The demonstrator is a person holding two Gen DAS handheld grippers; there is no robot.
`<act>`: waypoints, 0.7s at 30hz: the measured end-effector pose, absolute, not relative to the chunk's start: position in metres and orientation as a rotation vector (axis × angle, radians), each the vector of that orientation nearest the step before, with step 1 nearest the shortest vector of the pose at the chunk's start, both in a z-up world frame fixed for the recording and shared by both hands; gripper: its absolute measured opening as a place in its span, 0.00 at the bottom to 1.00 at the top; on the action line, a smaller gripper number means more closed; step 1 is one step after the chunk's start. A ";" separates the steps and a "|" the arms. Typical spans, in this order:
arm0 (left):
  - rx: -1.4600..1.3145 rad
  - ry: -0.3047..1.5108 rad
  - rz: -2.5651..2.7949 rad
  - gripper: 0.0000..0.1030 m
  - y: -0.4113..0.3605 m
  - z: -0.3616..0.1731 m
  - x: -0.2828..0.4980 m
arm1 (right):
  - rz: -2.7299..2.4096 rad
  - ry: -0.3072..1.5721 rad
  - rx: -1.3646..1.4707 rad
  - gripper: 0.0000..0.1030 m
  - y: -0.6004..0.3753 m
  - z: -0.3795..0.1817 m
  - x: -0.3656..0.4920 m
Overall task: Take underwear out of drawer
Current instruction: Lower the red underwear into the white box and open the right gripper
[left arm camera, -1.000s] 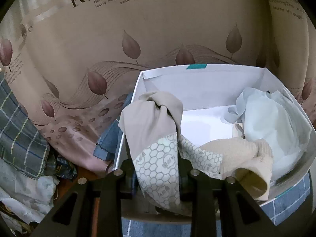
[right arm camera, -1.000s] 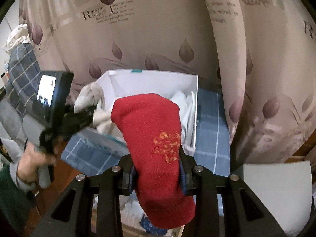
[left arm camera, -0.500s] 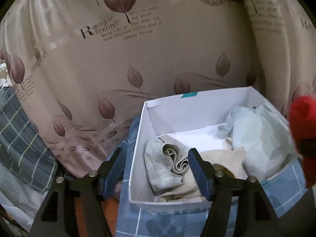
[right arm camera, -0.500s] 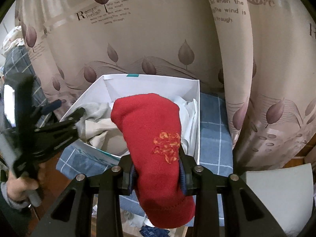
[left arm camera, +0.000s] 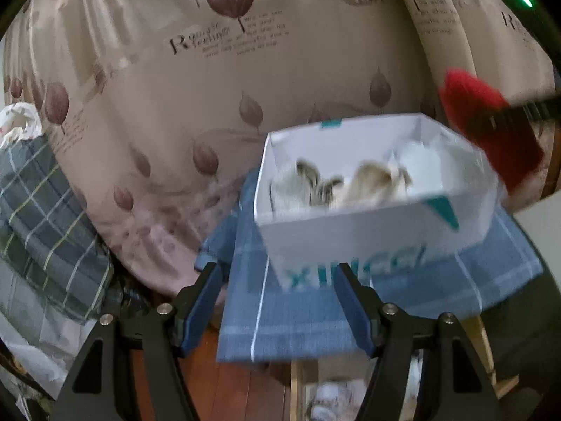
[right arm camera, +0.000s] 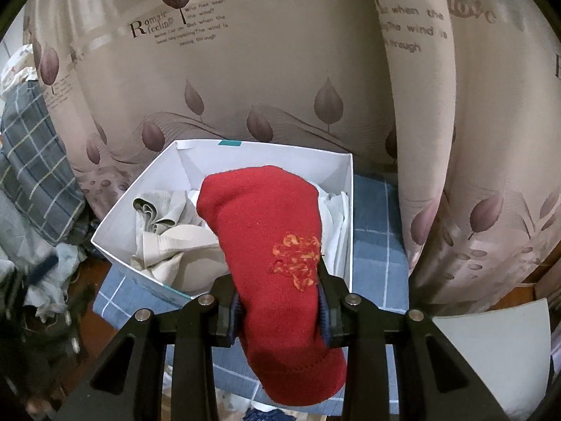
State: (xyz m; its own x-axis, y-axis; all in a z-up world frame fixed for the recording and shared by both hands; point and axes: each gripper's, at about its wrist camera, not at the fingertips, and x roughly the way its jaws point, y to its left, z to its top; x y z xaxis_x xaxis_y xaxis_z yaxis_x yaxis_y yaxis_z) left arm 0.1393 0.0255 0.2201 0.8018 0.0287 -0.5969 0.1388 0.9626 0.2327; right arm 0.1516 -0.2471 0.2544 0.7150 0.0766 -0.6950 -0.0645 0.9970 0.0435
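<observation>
A white cardboard box (left arm camera: pixel 350 231) sits on a blue checked cloth (left arm camera: pixel 298 312) and holds crumpled grey and beige underwear (left arm camera: pixel 315 182) and a white garment (left arm camera: pixel 424 161). My left gripper (left arm camera: pixel 277 270) stands open in front of the box's near wall, with nothing between its fingers. My right gripper (right arm camera: pixel 280 298) is shut on a red garment (right arm camera: pixel 270 217) with an orange pattern, held above the near right part of the box (right arm camera: pixel 263 147). In the left wrist view the red garment (left arm camera: pixel 491 133) hangs over the box's right corner. The picture of the box in that view is blurred.
A beige leaf-print curtain (left arm camera: pixel 245 70) hangs close behind the box. Plaid grey-blue fabric (left arm camera: pixel 42 203) is piled at the left. A pale flat sheet (right arm camera: pixel 491 351) lies at the lower right. Reddish wooden floor (left arm camera: pixel 228 386) shows below the cloth's edge.
My left gripper opened and let go of the grey and beige underwear, which dropped back into the box, then drew back from the box. My right gripper kept its hold on the red garment.
</observation>
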 end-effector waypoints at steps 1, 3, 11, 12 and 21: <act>0.271 0.653 -0.057 0.66 0.028 0.212 0.134 | 0.074 0.766 0.010 0.30 -0.246 0.256 0.153; 0.257 0.692 -0.052 0.66 0.032 0.197 0.127 | 0.069 0.766 0.005 0.30 -0.245 0.258 0.158; 0.231 0.826 -0.038 0.66 0.038 0.135 0.110 | 0.049 0.744 -0.014 0.30 -0.236 0.268 0.180; 0.220 0.839 -0.035 0.66 0.040 0.130 0.109 | 0.049 0.744 -0.011 0.30 -0.235 0.269 0.183; 0.164 0.894 -0.036 0.66 0.043 0.103 0.108 | 0.049 0.769 0.000 0.30 -0.221 0.261 0.206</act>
State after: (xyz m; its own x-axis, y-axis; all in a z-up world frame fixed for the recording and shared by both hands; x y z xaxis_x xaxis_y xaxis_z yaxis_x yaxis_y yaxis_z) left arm 0.1081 0.0431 0.1028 0.6263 0.0370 -0.7787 0.0996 0.9869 0.1270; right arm 0.2056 -0.2209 0.2612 0.7178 0.0441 -0.6948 -0.0439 0.9989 0.0180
